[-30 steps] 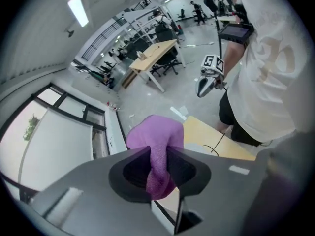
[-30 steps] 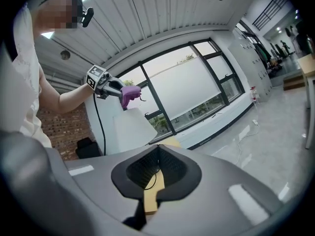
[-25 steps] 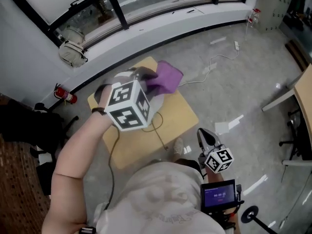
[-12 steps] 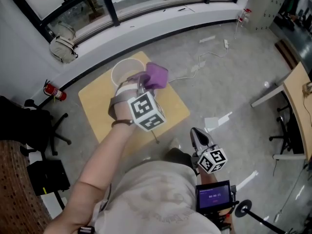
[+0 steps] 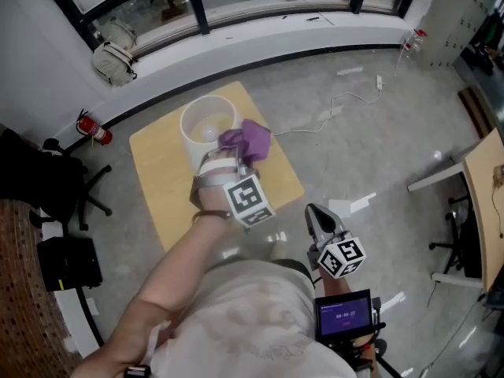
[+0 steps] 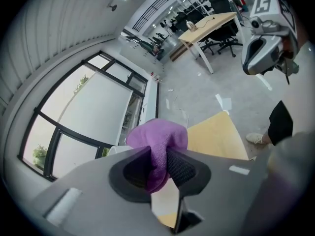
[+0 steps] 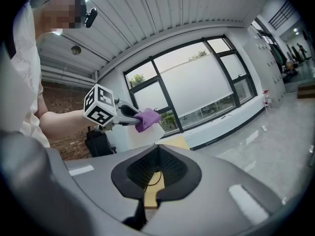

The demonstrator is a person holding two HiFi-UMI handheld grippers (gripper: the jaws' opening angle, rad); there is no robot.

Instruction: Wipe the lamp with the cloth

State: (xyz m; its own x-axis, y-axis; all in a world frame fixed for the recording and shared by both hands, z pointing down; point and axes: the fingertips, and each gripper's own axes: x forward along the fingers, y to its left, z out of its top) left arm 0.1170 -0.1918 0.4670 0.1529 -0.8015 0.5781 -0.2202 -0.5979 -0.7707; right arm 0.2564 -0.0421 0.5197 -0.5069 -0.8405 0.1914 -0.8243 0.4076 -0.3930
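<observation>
Nearest the camera, at the bottom of the head view, the right gripper (image 5: 316, 214) is held close to the person's body, off the table's near right corner. Its jaws are pressed together with nothing between them. A small lit screen (image 5: 346, 316) sits behind its marker cube.

Farther out, the person's bare left arm reaches over the table (image 5: 161, 183). The left gripper (image 5: 239, 154) points down and away, and its jaws pinch a purple cloth (image 5: 252, 138). In the left gripper view, a fold of the cloth is squeezed between the two pads and bulges out beyond the tips.

The cloth lies against the right side of the lamp (image 5: 206, 123), at the upper rim of its white round shade, and seems to touch it. The lamp stands upright near the far edge of the square wooden table.

Beyond the table, a white cable (image 5: 346, 99) trails across the grey floor. A red extinguisher (image 5: 94, 130) leans by the wall on the left. A pale backpack (image 5: 114, 52) rests on the ledge under the dark-framed window (image 5: 197, 6).
</observation>
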